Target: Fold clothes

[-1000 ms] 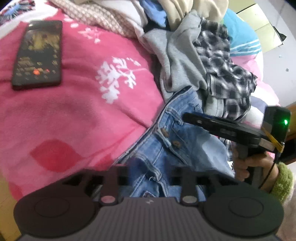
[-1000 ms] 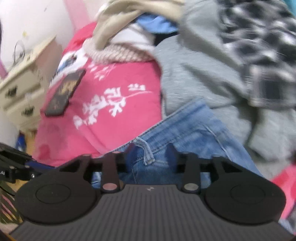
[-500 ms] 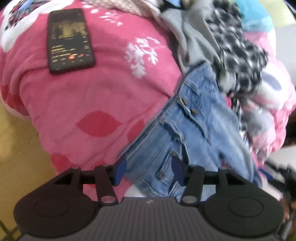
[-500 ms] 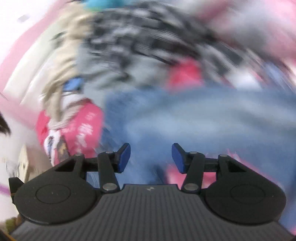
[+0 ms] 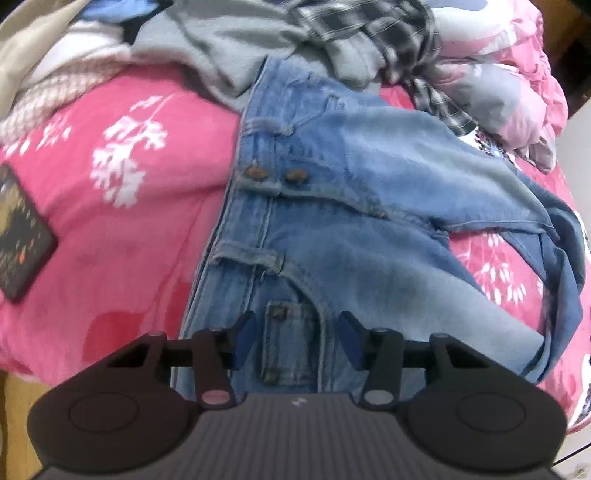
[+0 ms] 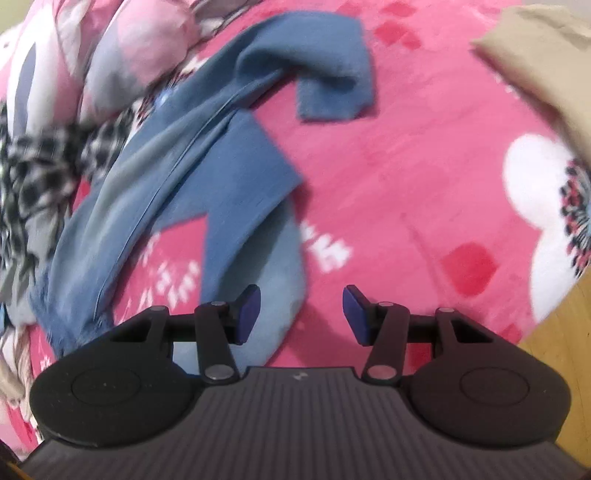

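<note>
Left wrist view: left tool (image 5: 295,338) angled steeply down over jeans (image 5: 332,221), jaws closing, nothing pinched.

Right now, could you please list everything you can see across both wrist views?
jeans: one pair, blue denim, spread on the blanket, waistband under the left gripper, legs crumpled in the right view
blanket: one, pink with white sprigs, covering the bed
phone: one, dark, on the blanket at left edge
grey garment: one, in the pile beyond the waistband
checked shirt: one, black and white, in the pile
beige cloth: one, upper right of right view
left gripper: jaws closing, apart over the waistband
right gripper: jaws apart, over the blanket
</note>
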Demonstrator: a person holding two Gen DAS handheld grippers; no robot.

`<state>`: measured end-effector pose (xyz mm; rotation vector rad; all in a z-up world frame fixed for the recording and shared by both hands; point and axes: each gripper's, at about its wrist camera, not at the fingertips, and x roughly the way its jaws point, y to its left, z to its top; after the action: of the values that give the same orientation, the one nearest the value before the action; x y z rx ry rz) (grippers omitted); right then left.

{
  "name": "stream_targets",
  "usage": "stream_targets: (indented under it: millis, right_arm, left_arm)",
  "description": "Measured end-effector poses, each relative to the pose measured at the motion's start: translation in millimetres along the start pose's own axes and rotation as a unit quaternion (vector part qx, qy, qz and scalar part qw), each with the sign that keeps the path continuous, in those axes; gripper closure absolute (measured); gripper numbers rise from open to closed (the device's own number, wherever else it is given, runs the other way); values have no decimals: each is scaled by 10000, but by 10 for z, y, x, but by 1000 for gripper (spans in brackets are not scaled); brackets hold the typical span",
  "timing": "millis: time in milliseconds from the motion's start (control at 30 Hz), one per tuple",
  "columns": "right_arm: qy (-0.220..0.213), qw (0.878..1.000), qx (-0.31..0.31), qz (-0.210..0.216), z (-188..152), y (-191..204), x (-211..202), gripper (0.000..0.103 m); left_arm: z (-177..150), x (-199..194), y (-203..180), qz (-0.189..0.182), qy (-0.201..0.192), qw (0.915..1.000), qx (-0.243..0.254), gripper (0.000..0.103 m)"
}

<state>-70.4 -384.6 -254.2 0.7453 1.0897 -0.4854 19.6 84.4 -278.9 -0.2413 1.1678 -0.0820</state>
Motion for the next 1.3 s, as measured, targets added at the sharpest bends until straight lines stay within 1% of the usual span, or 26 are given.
stream_targets:
  millis: [100, 167, 267, 300, 333, 367, 400, 433, 467, 533, 600, 667, 700, 733, 767, 800, 867, 900, 967, 1033, 1100, 1133, 1200, 1233, 1300]
  right_arm:
    - [-137, 9999, 87, 54, 110, -151, 26, 54]
    - [-192, 9994, 246, 148, 213, -237, 81, 54]
    - [-271, 9985, 321, 365, 437, -283, 208, 54]
    - [-306, 9981, 204, 494, 548, -250, 275, 52]
    - [-342, 9974, 76, 627, 662, -214, 344, 47]
    - [-344, 9965, -143, 754, 807, -143, 448, 44]
    - [-378, 9955, -361, 794, 931, -69, 529, 43]
    - [-401, 9935, -637, 848, 1066, 16, 636, 39]
    - [-351, 9908, -923, 923, 1202, 106, 764, 37]
    - [-51, 9854, -1389, 982, 1435, 246, 1080, 37]
    - [248, 9805, -1627, 1074, 1590, 335, 1358, 37]
    - [456, 9747, -1850, 1169, 1673, 410, 1537, 38]
    - [469, 9725, -1942, 1194, 1679, 441, 1559, 40]
    - [474, 9702, -2068, 1172, 1670, 474, 1547, 58]
    - [583, 9685, -2064, 1266, 1650, 471, 1524, 97]
    - [700, 9666, -2049, 1368, 1629, 465, 1499, 98]
    - [776, 9673, -1886, 1509, 1553, 443, 1365, 99]
    - [746, 9672, -1840, 1583, 1495, 434, 1248, 99]
    - [599, 9730, -1580, 1575, 1372, 377, 993, 99]
    - [425, 9823, -1090, 1465, 1227, 218, 721, 100]
    - [250, 9888, -589, 1348, 1080, 56, 449, 100]
    - [166, 9914, -293, 1264, 1005, -49, 326, 100]
    - [-215, 9952, 304, 903, 808, -286, 30, 100]
    - [-415, 9948, 590, 713, 690, -388, -109, 100]
    - [-772, 9899, 1134, 365, 472, -612, -336, 99]
  left_arm:
    - [64, 9, -165, -24, -88, 9997, 208, 54]
    - [110, 38, -317, -51, -112, 9991, 411, 52]
    - [142, 124, -564, -43, -99, 9971, 754, 52]
    - [132, 168, -639, -12, -72, 9965, 834, 52]
    - [128, 213, -697, 20, -62, 9962, 867, 52]
    - [122, 257, -739, 47, -67, 9963, 852, 52]
    - [116, 301, -776, 88, -64, 9965, 829, 52]
    - [109, 346, -798, 162, -44, 9968, 787, 52]
    - [100, 382, -808, 231, -25, 9969, 748, 53]
    - [81, 437, -829, 340, 3, 9971, 679, 53]
    - [59, 465, -848, 423, 2, 9969, 659, 53]
    - [39, 493, -865, 502, -2, 9967, 638, 53]
    - [31, 501, -870, 530, -11, 9966, 624, 53]
    - [24, 507, -876, 557, -22, 9966, 615, 53]
    - [17, 512, -883, 584, -34, 9965, 605, 53]
    - [12, 517, -888, 609, -42, 9964, 591, 53]
    - [9, 525, -895, 649, -46, 9964, 539, 52]
    - [7, 529, -899, 669, -48, 9964, 512, 52]
    - [3, 537, -903, 692, -52, 9964, 480, 52]
    - [-2, 541, -901, 689, -56, 9964, 498, 52]
    - [-6, 543, -898, 681, -59, 9963, 524, 52]
    - [-4, 542, -892, 669, -58, 9963, 530, 52]
    - [-1, 535, -878, 646, -49, 9965, 530, 52]
    - [1, 534, -872, 637, -44, 9965, 534, 52]
    - [8, 534, -864, 620, -34, 9967, 531, 52]
